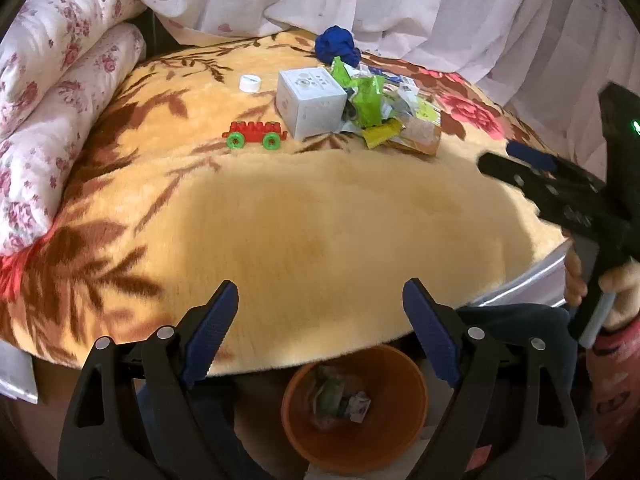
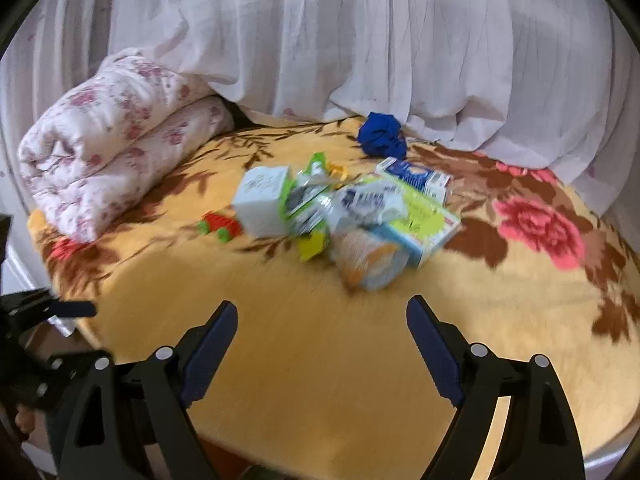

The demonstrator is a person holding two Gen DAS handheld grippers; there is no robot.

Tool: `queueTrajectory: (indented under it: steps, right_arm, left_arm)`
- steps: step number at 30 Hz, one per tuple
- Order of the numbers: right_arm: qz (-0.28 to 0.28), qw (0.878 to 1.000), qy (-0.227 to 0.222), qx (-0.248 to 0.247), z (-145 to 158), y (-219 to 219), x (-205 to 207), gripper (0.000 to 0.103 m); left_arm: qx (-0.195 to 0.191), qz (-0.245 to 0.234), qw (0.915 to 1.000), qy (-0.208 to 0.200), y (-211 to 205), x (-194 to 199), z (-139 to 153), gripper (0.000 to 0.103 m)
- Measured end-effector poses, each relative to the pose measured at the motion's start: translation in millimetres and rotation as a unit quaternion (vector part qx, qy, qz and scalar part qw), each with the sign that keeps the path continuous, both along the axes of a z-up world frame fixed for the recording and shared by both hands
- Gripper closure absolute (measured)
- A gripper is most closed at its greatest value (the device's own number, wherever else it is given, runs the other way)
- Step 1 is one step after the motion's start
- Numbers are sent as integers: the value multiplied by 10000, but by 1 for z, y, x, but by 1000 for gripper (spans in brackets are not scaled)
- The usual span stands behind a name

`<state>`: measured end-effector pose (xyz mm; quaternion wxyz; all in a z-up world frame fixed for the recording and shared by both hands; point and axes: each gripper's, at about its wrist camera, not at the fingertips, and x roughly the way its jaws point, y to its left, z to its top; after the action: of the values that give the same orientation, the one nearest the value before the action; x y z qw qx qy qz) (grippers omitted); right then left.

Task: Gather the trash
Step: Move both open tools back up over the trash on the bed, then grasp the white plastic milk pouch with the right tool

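while both gape, tongs [image 1: 320,312] seemingly empty.

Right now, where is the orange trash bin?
In the left wrist view, the round orange plastic bin sits on the floor below the near edge of the yellow floral blanket, framed between the left gripper and its open jaws.

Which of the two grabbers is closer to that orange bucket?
Left. The left gripper hangs open right above the orange bucket; the right gripper is off to the side, over the blanket.
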<state>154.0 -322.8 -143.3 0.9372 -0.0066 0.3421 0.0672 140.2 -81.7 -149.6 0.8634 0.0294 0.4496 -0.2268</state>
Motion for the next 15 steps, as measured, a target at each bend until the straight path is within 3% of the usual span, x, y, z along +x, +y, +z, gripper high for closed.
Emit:
queueTrajectory:
  steps: [12, 15]
  right_arm:
    - [-372, 9986, 248, -279, -22, 1, 105, 31]
    - [-361, 9985, 327, -254, -28, 1, 119, 50]
  left_arm:
    - [-149, 89, 9998, 132, -1, 36, -2, 21]
    - [-175, 113, 9997, 138, -1, 42, -1, 21]
